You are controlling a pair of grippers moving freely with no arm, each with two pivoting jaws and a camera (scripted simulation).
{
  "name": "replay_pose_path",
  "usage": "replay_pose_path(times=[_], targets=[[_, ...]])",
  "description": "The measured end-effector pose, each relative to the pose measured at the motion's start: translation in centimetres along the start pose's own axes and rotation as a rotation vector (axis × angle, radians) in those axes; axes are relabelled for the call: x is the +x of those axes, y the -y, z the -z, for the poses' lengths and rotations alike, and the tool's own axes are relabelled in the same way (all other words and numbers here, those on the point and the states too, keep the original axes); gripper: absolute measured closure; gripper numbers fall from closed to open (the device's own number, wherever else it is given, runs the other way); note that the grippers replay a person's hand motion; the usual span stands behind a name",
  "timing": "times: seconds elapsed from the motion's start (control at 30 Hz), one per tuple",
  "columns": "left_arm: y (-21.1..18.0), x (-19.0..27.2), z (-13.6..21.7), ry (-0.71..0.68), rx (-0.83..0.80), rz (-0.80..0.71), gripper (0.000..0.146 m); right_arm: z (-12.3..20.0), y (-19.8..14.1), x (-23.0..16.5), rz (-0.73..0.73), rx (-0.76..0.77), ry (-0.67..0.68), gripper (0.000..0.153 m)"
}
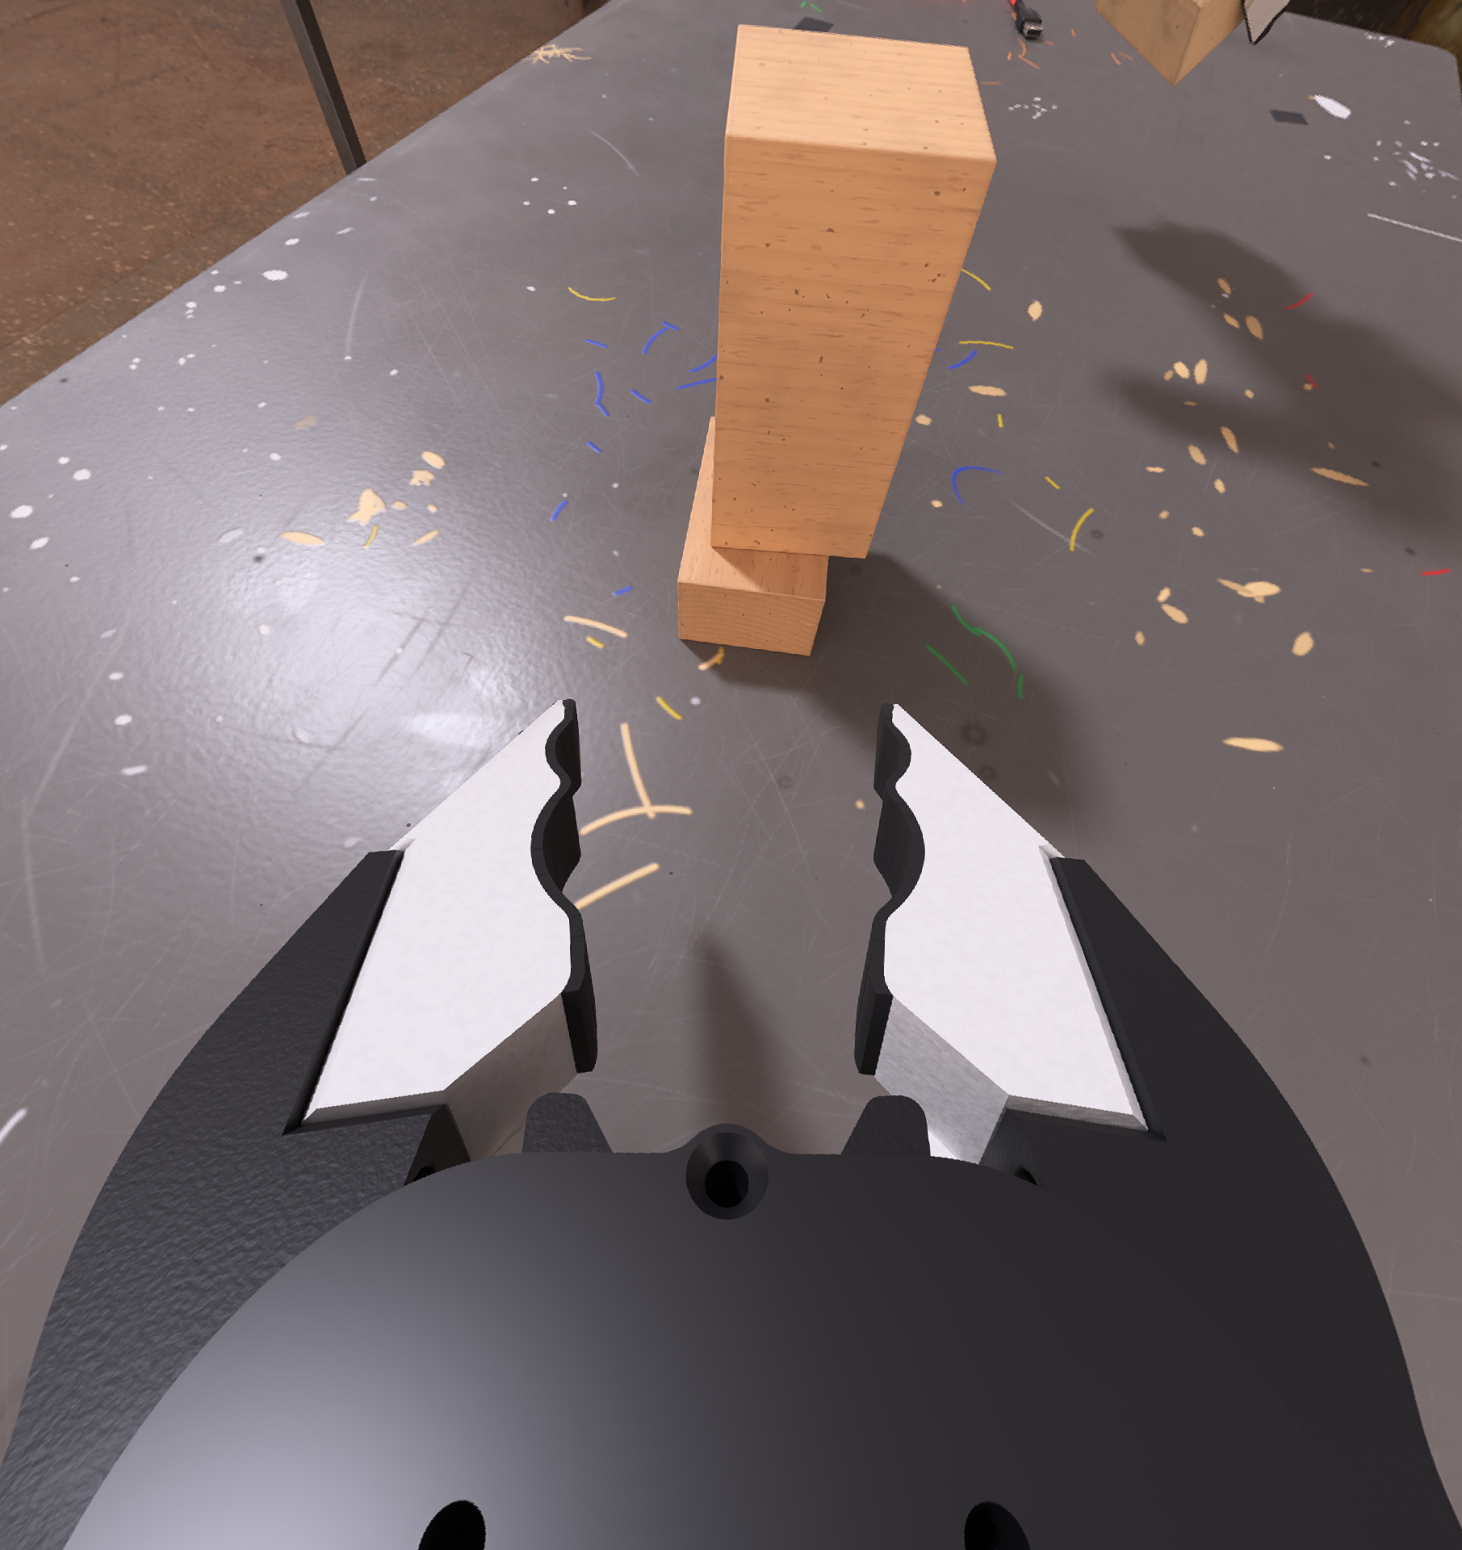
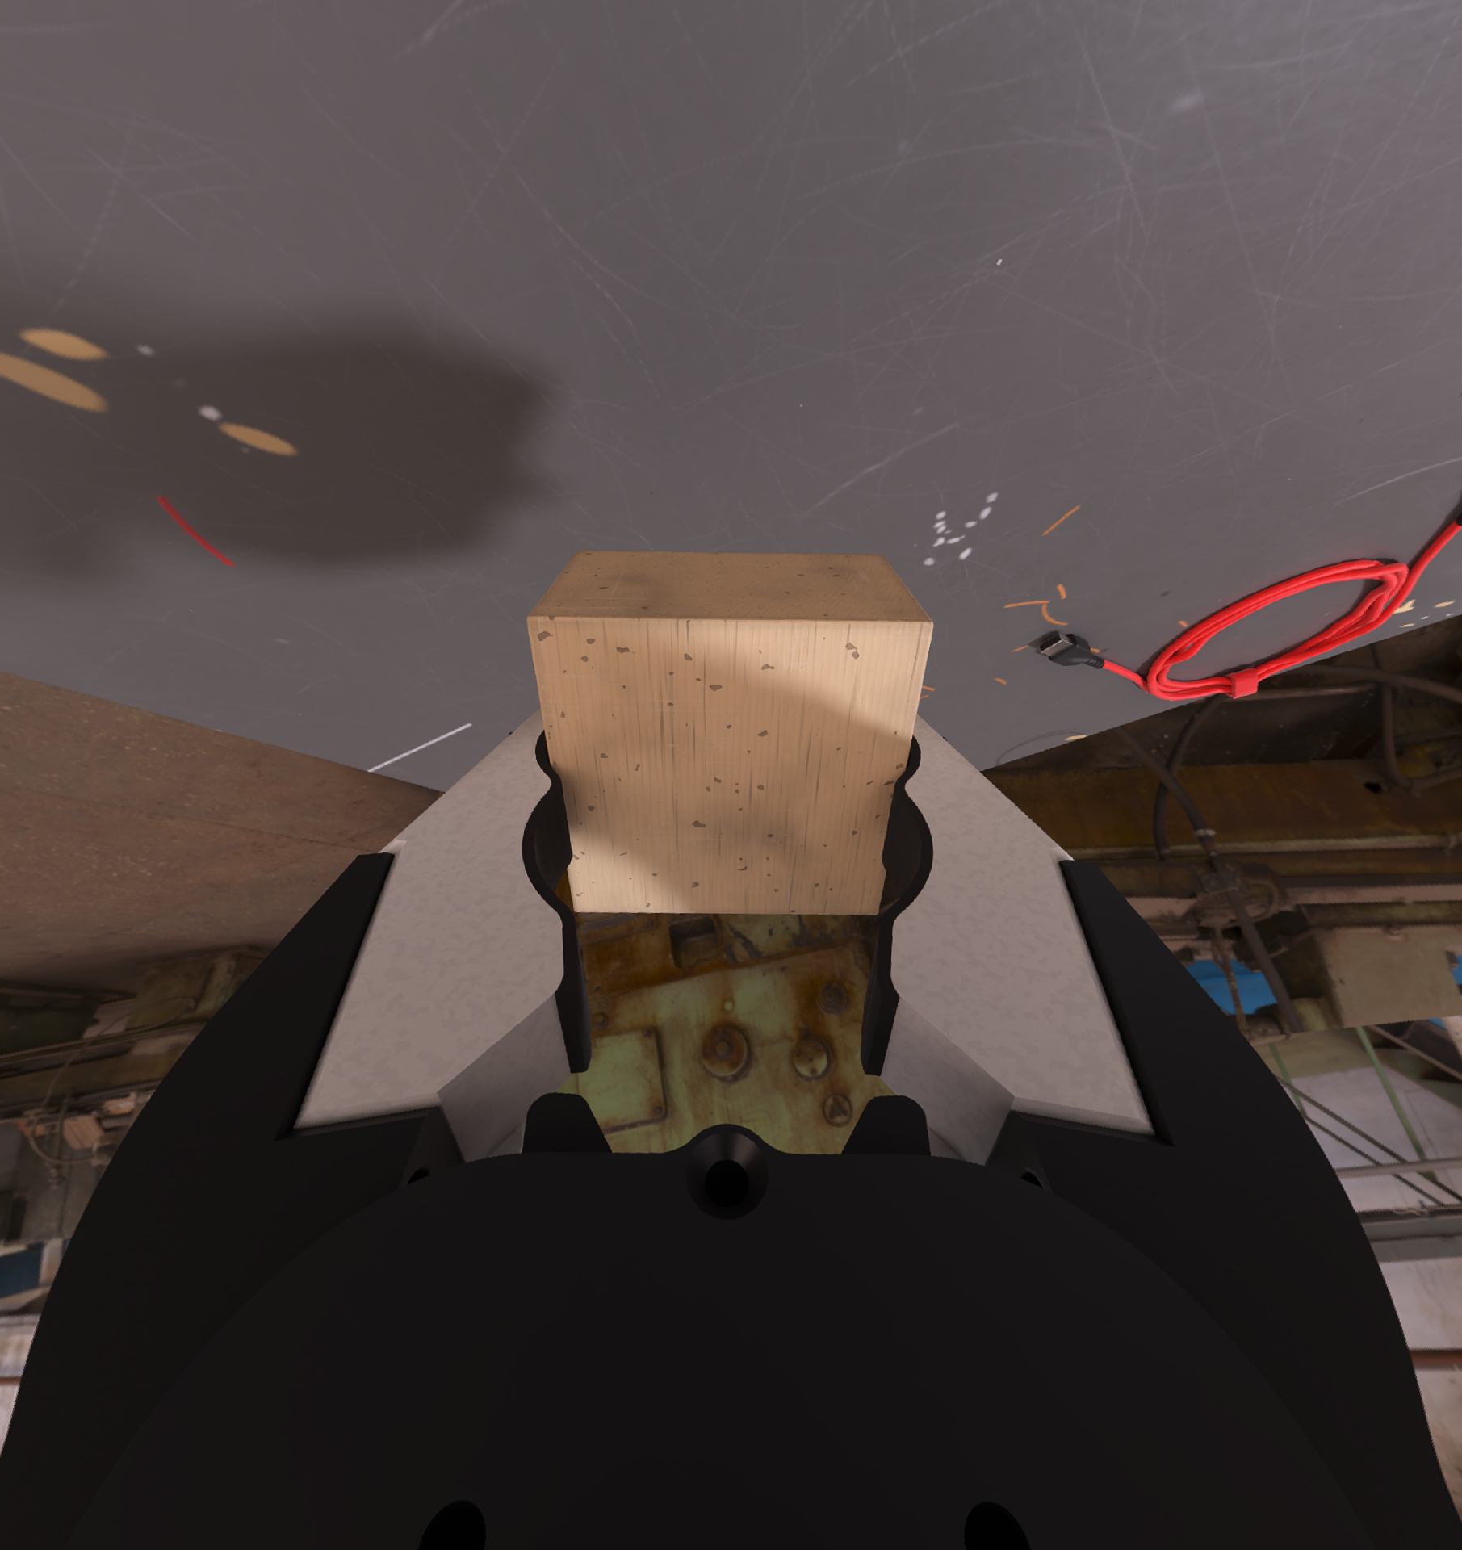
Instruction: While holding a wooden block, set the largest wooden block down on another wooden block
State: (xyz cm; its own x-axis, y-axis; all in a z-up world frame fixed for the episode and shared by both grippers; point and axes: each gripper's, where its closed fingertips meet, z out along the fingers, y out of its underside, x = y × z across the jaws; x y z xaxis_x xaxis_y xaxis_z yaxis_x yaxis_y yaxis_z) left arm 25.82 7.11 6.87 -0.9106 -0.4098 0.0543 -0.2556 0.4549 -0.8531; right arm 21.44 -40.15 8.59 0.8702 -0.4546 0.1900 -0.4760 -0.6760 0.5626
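In the left wrist view, the largest wooden block (image 1: 845, 285) stands upright on a small flat wooden block (image 1: 748, 604), overhanging it to the right. My left gripper (image 1: 727, 713) is open and empty, a short way in front of the stack. In the right wrist view, my right gripper (image 2: 727, 755) is shut on a pale wooden block (image 2: 723, 738), held above the grey table (image 2: 794, 252). That held block also shows at the top right of the left wrist view (image 1: 1172, 33).
A coiled red cable (image 2: 1272, 629) lies near the table's edge in the right wrist view. Wood chips and coloured wire scraps litter the grey table (image 1: 291, 587). The table's left edge and brown floor (image 1: 81, 168) show in the left wrist view.
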Motion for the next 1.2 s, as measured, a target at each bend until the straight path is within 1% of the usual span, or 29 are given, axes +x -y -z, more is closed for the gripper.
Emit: replay_pose_path(times=[0.23, 0.57, 0.87, 1.2], targets=[[-0.1, 0.1, 0.2, 0.000, 0.006, 0.003, 0.075, 0.5, 0.1, 0.2, 0.042, -0.039, -0.014, 0.077], [-0.2, 0.2, 0.3, -0.004, 0.006, 0.000, 0.075, 1.5, 0.0, 0.6, 0.136, -0.138, -0.047, 0.077], [-0.3, 0.4, 0.3, -0.006, 0.009, 0.004, 0.075, 2.6, 0.8, 1.4, 0.215, -0.208, -0.091, 0.077], [-0.8, 0.5, 0.6, 0.004, 0.013, 0.020, 0.075, 2.9, 1.5, 2.3, 0.276, -0.278, -0.141, 0.077]])
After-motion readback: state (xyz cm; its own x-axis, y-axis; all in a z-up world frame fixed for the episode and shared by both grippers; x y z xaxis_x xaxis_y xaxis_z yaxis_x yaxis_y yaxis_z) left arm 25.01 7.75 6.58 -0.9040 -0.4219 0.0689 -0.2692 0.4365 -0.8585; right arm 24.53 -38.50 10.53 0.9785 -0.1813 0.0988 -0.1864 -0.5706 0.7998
